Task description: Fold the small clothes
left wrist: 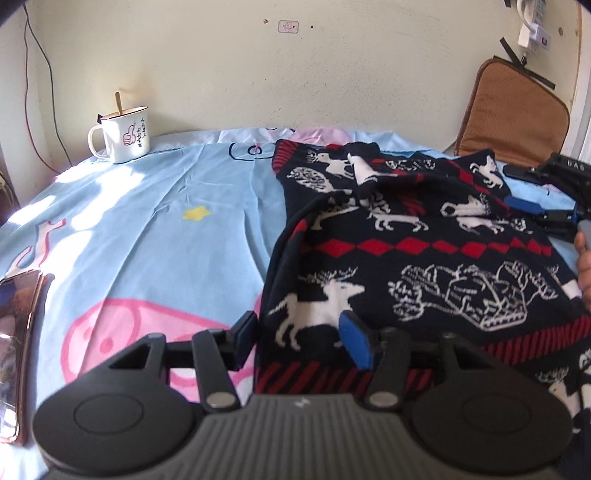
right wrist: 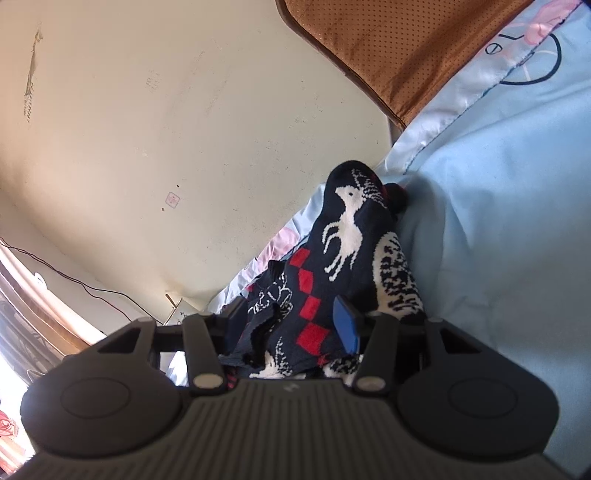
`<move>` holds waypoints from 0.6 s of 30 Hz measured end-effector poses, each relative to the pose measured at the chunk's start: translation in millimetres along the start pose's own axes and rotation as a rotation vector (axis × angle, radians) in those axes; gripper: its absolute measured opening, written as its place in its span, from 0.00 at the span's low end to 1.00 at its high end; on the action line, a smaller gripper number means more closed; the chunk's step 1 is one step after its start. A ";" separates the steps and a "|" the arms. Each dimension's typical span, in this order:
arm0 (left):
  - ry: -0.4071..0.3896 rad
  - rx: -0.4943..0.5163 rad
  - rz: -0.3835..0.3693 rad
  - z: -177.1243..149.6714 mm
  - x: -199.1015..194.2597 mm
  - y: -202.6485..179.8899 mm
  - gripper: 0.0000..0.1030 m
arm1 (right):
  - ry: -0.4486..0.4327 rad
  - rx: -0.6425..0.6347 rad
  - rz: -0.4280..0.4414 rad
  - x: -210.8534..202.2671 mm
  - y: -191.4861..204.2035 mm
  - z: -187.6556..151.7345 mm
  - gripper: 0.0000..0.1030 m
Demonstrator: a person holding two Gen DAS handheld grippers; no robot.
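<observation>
A navy knit sweater (left wrist: pixel 424 251) with white reindeer and red diamonds lies on the right half of the light blue bedsheet (left wrist: pixel 147 221), its top part folded over and rumpled. My left gripper (left wrist: pixel 300 341) stands open at the sweater's near left corner. The edge of the knit lies flat between its fingers, and the pads do not press on it. My right gripper (left wrist: pixel 543 214) is at the sweater's far right edge, with a hand (left wrist: pixel 583 258) behind it. In the right wrist view a bunched part of the sweater (right wrist: pixel 343 236) rises between the fingers of the right gripper (right wrist: pixel 291 325), which is open, its blue pad (right wrist: pixel 345 328) bare.
A white enamel mug (left wrist: pixel 122 136) with a wooden stick stands at the far left by the wall. A shiny flat object (left wrist: pixel 18 350) lies at the sheet's left edge. A brown cushion (left wrist: pixel 513 110) leans on the wall at the right, under a power strip (left wrist: pixel 535 29). Cables hang at far left.
</observation>
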State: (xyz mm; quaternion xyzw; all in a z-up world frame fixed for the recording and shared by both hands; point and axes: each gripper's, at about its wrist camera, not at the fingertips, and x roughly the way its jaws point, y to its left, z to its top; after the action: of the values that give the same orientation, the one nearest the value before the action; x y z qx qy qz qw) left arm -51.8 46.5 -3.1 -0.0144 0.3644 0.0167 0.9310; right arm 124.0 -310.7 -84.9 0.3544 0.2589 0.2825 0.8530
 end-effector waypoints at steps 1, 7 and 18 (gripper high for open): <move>-0.003 0.007 0.012 -2.1 -1.7 -1.4 0.51 | 0.012 -0.031 -0.025 -1.7 5.8 -3.9 0.53; -0.010 0.001 0.034 -9.7 -7.1 -0.7 0.55 | 0.132 -0.317 -0.137 -25.7 41.1 -48.1 0.53; -0.051 0.012 0.050 -20.9 -12.6 -1.5 0.61 | 0.120 -0.696 -0.316 -87.0 78.6 -141.3 0.58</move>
State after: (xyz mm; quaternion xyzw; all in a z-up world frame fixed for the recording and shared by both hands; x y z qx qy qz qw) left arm -75.2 44.0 -9.8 0.0007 0.3410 0.0382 0.9393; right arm -51.6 -257.4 -91.8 -0.0178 0.2484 0.2391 0.9385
